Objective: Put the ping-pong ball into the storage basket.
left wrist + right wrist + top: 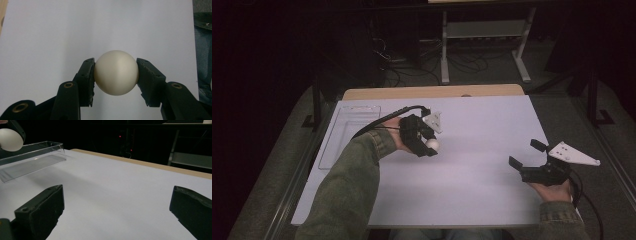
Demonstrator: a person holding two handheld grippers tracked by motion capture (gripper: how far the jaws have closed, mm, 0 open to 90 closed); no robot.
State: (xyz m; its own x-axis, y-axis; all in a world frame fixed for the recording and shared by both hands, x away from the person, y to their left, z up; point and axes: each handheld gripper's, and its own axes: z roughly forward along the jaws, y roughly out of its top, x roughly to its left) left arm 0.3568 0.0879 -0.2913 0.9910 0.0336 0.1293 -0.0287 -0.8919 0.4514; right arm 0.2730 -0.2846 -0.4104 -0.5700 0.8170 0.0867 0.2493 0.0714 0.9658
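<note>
Left claw (pixel 116 75) clamping white ball (pixel 116 72) above tabletop (pixel 472 150); clear tray (pixel 343 135) nearby awaiting, placement likely remaining; right claw (pixel 527 153) idling, jaws apart.

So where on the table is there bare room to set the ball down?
Nearly all of the white tabletop is bare: the wide stretch between the left gripper, shut on the white ball, and the open right gripper, plus the far right corner. The only occupied patch is the far left, where the clear tray lies.
</note>
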